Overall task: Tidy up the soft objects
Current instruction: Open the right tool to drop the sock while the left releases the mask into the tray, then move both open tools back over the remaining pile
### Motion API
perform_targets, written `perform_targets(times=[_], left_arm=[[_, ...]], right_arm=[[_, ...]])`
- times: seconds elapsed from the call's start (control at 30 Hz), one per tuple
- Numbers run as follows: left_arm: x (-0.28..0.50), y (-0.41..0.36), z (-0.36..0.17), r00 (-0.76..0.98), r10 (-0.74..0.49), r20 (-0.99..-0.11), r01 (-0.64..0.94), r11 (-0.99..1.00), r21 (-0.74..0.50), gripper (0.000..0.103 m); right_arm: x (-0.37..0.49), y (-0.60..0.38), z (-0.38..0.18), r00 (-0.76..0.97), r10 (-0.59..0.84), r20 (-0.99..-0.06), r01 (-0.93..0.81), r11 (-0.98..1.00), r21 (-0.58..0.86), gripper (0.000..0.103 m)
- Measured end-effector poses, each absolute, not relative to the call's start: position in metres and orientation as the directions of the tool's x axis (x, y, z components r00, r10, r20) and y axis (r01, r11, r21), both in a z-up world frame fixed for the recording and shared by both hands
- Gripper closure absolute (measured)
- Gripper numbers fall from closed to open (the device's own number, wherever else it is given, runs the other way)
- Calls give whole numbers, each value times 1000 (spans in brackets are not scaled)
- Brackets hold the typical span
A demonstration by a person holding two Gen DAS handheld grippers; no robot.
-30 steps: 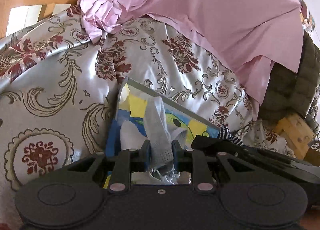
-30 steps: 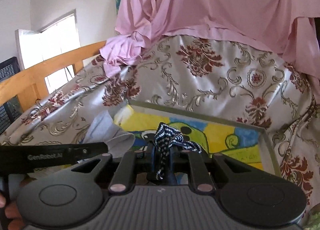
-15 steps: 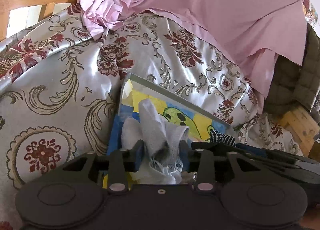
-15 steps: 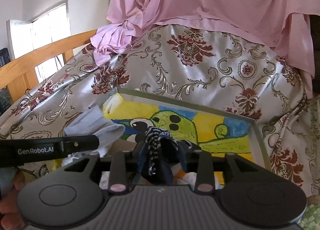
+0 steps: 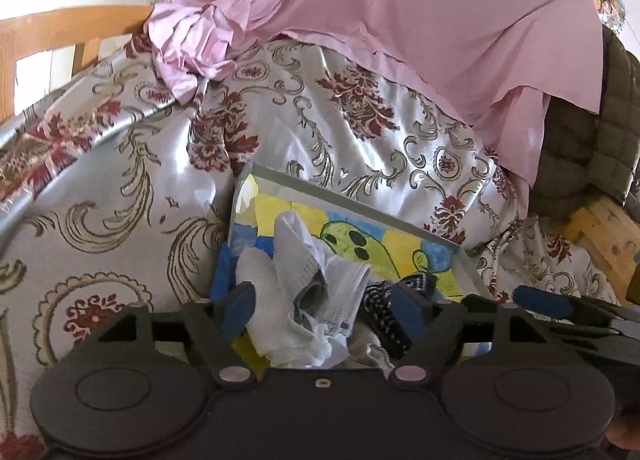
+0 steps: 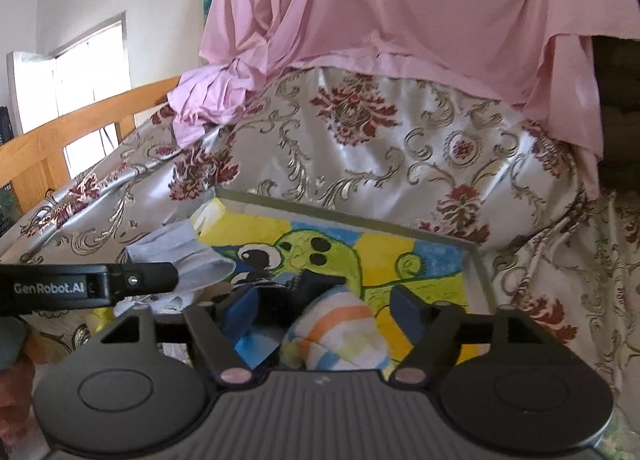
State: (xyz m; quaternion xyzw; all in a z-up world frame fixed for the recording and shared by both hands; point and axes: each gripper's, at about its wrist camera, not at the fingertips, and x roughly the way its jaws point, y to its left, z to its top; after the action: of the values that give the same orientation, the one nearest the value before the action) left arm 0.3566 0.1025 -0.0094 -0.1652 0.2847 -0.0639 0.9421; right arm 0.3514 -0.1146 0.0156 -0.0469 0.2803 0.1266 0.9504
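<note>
A tray (image 5: 340, 190) with a yellow, blue and green cartoon picture lies on the floral bedcover. In the left wrist view a white and grey sock (image 5: 304, 280) lies crumpled in the tray. It sits between the fingers of my left gripper (image 5: 320, 308), whose jaws are opening and do not press on it. A dark patterned sock (image 5: 384, 300) lies by the right fingertip. In the right wrist view my right gripper (image 6: 324, 308) is opening too. The dark patterned sock (image 6: 288, 288) and a striped sock (image 6: 340, 332) lie loose between its fingers in the tray (image 6: 340, 206). The white sock (image 6: 180, 256) lies at the left.
A shiny floral bedcover (image 5: 120, 188) bulges behind the tray, with a pink cloth (image 5: 400, 20) draped over its top. A wooden rail (image 6: 60, 144) runs along the left. An olive quilted cover (image 5: 588, 148) and a wooden block (image 5: 604, 236) stand at the right.
Both grippers went from shut to wide open. The left let go of the white sock and the right let go of the dark patterned sock; both now lie in the tray.
</note>
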Motion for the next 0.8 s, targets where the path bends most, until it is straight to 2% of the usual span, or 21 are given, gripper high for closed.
perform_targets(times=[0.17,0.33,0.53,0.8], left_arm=[[339,95,5,853,-183,-488,34,954,-299,15],[310,88,21,882,-160,-443,40,963,-266,4],[270,71,36,897,-160,-413,56,966,-253,1],[211,35,43,919,-147,-365,90,982,-168,1]], right_arm=[[329,-134,29,841,204,-500,-243,970,-12,12],[295,-155,46,878,205,-433,-230,973,-5,0],[250,-177,58,898,215,-384,-231,973,4,0],[185,-200,51,910,199,-363,-220,975,-15,0]])
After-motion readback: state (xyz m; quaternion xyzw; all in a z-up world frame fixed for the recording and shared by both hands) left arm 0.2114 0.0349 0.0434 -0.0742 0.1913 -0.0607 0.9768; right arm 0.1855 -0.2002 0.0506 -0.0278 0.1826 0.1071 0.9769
